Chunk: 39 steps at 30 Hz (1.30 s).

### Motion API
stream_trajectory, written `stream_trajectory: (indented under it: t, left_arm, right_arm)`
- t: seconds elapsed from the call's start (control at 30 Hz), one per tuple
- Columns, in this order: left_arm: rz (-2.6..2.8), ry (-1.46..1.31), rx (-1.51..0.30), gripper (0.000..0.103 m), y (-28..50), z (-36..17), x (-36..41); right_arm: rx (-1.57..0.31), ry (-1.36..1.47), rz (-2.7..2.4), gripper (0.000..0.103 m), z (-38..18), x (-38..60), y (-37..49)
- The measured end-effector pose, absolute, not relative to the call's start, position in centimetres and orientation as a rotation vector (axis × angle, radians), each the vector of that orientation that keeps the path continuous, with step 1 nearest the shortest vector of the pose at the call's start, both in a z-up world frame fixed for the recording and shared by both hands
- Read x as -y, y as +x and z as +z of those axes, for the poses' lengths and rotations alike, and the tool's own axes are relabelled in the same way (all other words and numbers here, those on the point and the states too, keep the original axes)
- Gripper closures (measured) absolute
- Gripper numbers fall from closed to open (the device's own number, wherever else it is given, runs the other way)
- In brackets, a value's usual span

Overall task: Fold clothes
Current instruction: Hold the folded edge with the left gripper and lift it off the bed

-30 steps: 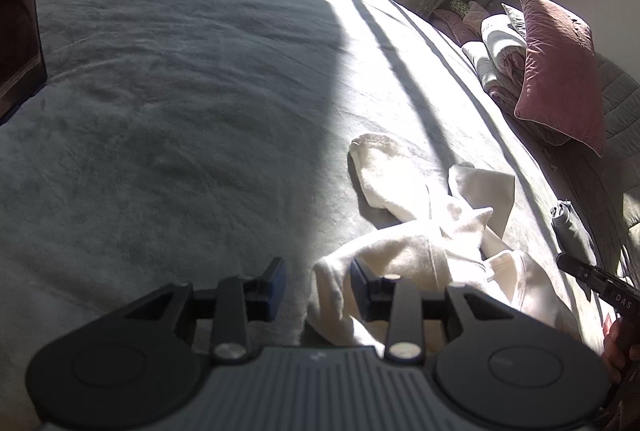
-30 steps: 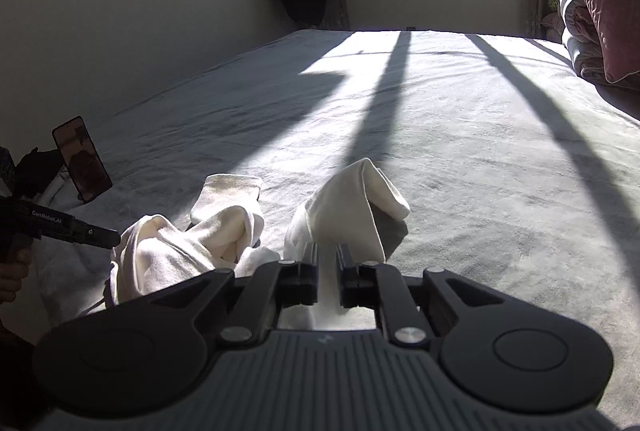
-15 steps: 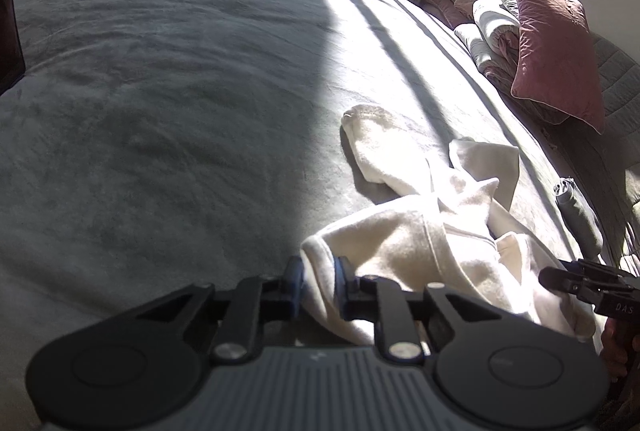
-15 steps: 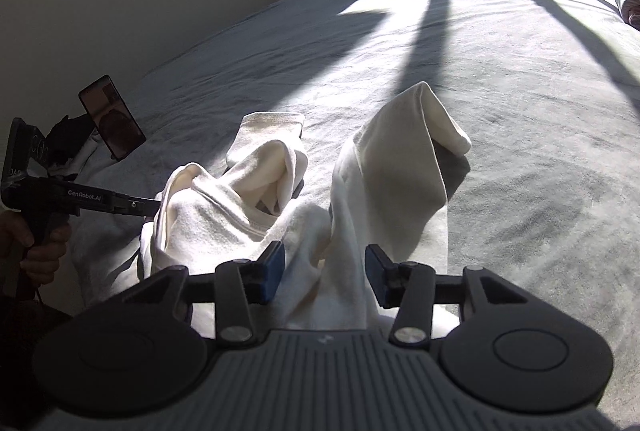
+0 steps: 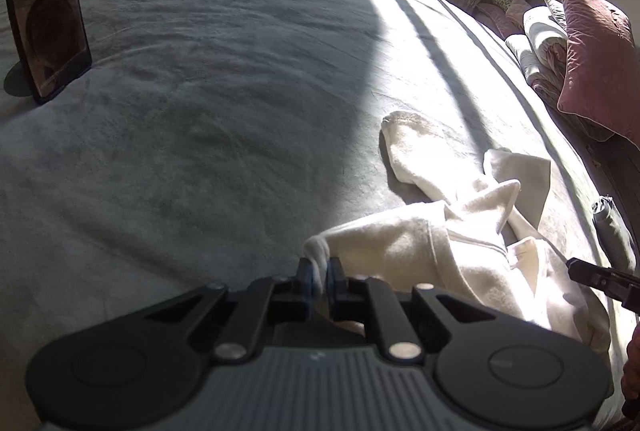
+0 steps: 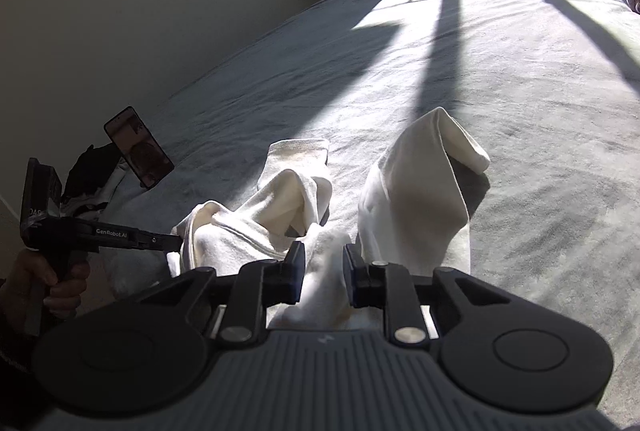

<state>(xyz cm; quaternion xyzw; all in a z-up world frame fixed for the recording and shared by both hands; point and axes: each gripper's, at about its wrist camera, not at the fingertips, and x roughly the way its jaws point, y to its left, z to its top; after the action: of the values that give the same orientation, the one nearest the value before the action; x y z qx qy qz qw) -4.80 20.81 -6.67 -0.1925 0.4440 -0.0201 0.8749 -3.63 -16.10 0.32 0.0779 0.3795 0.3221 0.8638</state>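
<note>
Fingers [image 5: 306,281] of the left gripper [image 5: 319,281] clench a garment [image 5: 400,247] edge; right gripper [image 6: 323,269] fingers are closing on a bunched fold.

The cream garment lies crumpled on the bed [image 5: 200,111]. Risk: the thin left pinch slips, or the right grasp catches several layers, twisting the spread.

Cream garment [image 6: 248,235] near edge hidden behind right gripper [image 6: 322,271] body; phone [image 5: 44,7] screen content illegible
</note>
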Motion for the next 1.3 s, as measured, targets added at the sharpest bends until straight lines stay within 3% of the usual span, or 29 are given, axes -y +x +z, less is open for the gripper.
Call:
stream_trajectory:
  t: [0.33, 0.47, 0.6, 0.63, 0.67, 0.7, 0.73, 1.0, 1.3]
  left_arm:
    - [-0.116, -0.486, -0.958, 0.095, -5.3, -8.5, -23.2]
    - [-0.141, -0.479, -0.955, 0.095, -5.1, -8.8, -23.2]
    - [-0.176, -0.467, -0.938, 0.095, -4.9, -9.2, -23.2]
    - [-0.182, -0.464, -0.933, 0.095, -4.8, -9.3, -23.1]
    - [-0.181, -0.464, -0.928, 0.095, -4.8, -9.3, -23.1]
    - [-0.179, -0.465, -0.922, 0.095, -4.7, -9.3, -23.0]
    - [-0.169, -0.464, -0.916, 0.095, -4.7, -9.2, -22.8]
    - [-0.102, -0.421, -0.795, 0.096, -4.4, -4.8, -20.1]
    - [-0.130, -0.231, -0.551, 0.096, -6.3, 7.4, -13.8]
  right_arm:
    - [-0.907, 0.312, 0.781, 0.074, -2.9, 15.4, 0.6]
    - [-0.917, 0.280, 0.828, 0.052, -3.8, 14.7, 1.1]
    - [-0.910, 0.248, 0.865, 0.052, -4.4, 14.5, 1.0]
    - [-0.908, 0.240, 0.870, 0.053, -4.4, 14.5, 0.8]
    - [-0.910, 0.230, 0.876, 0.061, -4.4, 14.4, 0.7]
    - [-0.914, 0.221, 0.883, 0.081, -4.4, 14.2, 0.5]
    - [-0.909, 0.209, 0.881, 0.087, -4.2, 14.1, 0.1]
    - [-0.677, 0.070, 0.618, 0.094, 1.8, 14.6, -4.6]
    - [-0.399, 0.090, 0.431, 0.095, 11.7, 19.6, -9.7]
